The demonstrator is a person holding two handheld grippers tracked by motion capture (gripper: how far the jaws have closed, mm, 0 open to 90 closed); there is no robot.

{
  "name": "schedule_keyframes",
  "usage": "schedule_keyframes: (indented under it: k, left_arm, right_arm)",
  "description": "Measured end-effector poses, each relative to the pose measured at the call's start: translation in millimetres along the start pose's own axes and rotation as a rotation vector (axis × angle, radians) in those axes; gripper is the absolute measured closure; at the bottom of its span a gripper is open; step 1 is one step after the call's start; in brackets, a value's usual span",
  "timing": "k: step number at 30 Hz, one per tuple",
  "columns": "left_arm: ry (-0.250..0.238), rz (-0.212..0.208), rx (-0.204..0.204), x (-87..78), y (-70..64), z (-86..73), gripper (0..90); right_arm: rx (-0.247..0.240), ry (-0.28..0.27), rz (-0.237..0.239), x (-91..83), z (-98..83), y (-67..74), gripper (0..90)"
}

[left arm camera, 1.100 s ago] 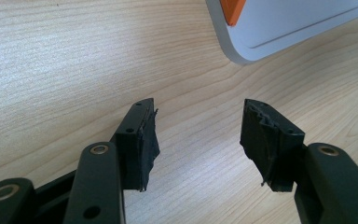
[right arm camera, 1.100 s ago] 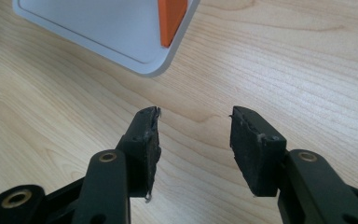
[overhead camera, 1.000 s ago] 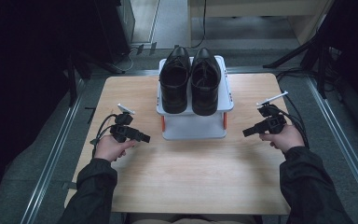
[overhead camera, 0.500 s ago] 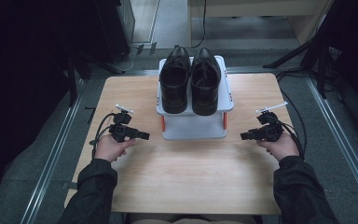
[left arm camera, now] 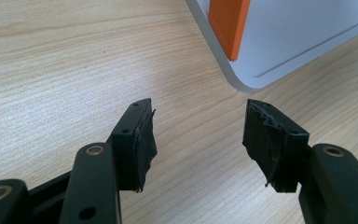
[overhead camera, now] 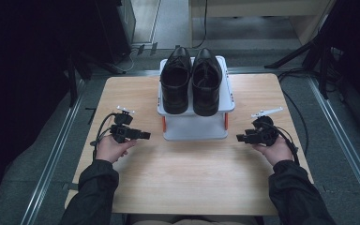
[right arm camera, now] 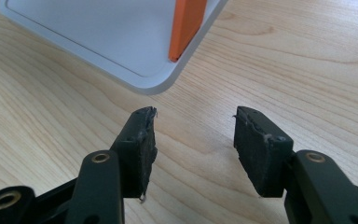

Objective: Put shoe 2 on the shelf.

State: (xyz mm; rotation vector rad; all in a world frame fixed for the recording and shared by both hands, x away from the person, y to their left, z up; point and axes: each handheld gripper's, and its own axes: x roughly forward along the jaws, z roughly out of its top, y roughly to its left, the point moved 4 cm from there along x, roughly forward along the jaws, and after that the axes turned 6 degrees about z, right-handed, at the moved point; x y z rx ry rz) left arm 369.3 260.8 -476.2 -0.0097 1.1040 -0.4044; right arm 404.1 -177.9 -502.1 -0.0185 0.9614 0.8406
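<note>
Sat at the wooden desk's (overhead camera: 192, 173) far edge: 2 black leather shoes (overhead camera: 191, 79) atop a white 2-tier rack (overhead camera: 194, 129). Flanked by left gripper (overhead camera: 145, 136) and right gripper (overhead camera: 238, 138), jaws parted, empty. Risked nudging the rack, tipping shoes off.

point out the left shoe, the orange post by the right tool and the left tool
left shoe (overhead camera: 176, 79), high view, on its laced upper
orange post (right arm camera: 186, 25), right gripper view, on its front face
left tool (left arm camera: 198, 137), left gripper view, midway between its open fingertips
</note>
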Motion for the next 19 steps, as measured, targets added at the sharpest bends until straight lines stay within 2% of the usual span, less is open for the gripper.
schedule_keyframes:
  k: [15,19]
  left_arm:
    - [-0.024,-0.004,0.019,-0.8,-3.5,0.2,43.2]
    - [-0.019,-0.005,0.07,0.9,-8.3,-1.2,43.5]
  right_arm:
    - [0.022,-0.013,0.003,-2.4,-2.9,-5.4,48.5]
    - [0.02,-0.016,0.006,-1.8,-2.8,-5.1,47.8]
